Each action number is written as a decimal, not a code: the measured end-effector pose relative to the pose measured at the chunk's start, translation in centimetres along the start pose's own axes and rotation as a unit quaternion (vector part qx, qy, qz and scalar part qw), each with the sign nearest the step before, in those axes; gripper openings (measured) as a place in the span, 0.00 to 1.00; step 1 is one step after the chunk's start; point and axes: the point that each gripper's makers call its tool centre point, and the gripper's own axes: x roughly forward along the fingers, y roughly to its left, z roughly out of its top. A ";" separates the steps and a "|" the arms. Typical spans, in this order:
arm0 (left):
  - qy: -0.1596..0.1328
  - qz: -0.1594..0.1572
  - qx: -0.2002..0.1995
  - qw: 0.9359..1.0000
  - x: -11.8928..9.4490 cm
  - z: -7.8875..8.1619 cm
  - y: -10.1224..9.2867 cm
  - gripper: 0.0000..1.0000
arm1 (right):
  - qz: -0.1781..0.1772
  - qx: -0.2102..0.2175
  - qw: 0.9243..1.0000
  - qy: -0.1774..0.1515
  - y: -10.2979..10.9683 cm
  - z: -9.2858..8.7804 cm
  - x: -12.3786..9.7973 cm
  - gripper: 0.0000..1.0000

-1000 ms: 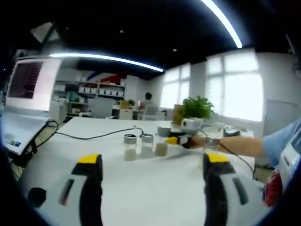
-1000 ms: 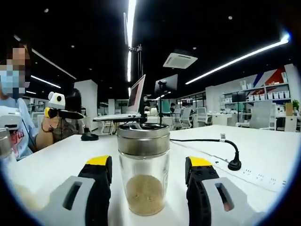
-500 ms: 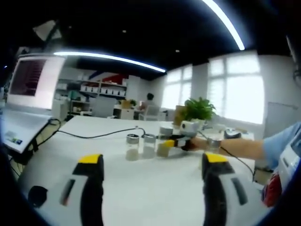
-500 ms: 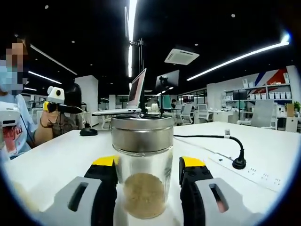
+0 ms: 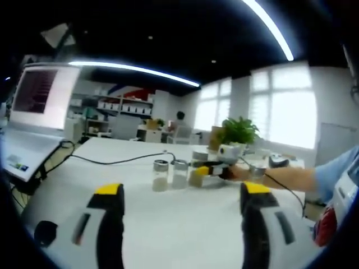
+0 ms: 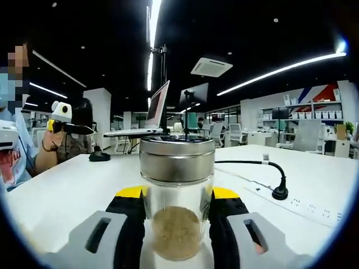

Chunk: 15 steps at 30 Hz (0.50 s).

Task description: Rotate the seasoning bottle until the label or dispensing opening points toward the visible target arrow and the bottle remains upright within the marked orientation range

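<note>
Upright glass seasoning bottle (image 6: 176,210), steel lid, tan powder inside.

White table (image 5: 179,218) carries an open laptop (image 5: 28,120) at its left edge; a black cable (image 5: 112,162) runs across the top from it; a potted green plant (image 5: 238,130) stands at the far side, before bright windows (image 5: 280,106); a black gooseneck cable (image 6: 275,179) and a second laptop (image 6: 151,115) stand on the table; shelving (image 5: 120,106) lines the far wall.

White table (image 5: 168,218): three glass jars (image 5: 160,175), black cable (image 5: 112,163), laptop (image 5: 25,145), power strip (image 6: 291,204)
</note>
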 end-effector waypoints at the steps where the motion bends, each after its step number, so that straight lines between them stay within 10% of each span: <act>1: 0.001 0.000 0.000 1.000 0.0 0.0 0.0 0.90 | -0.002 0.001 1.000 -0.002 -0.2 0.0 -0.1 0.43; 15: 0.004 0.002 -0.002 1.000 0.2 -0.3 0.4 0.89 | -0.023 0.006 0.999 -0.029 -0.9 1.0 -2.4 0.43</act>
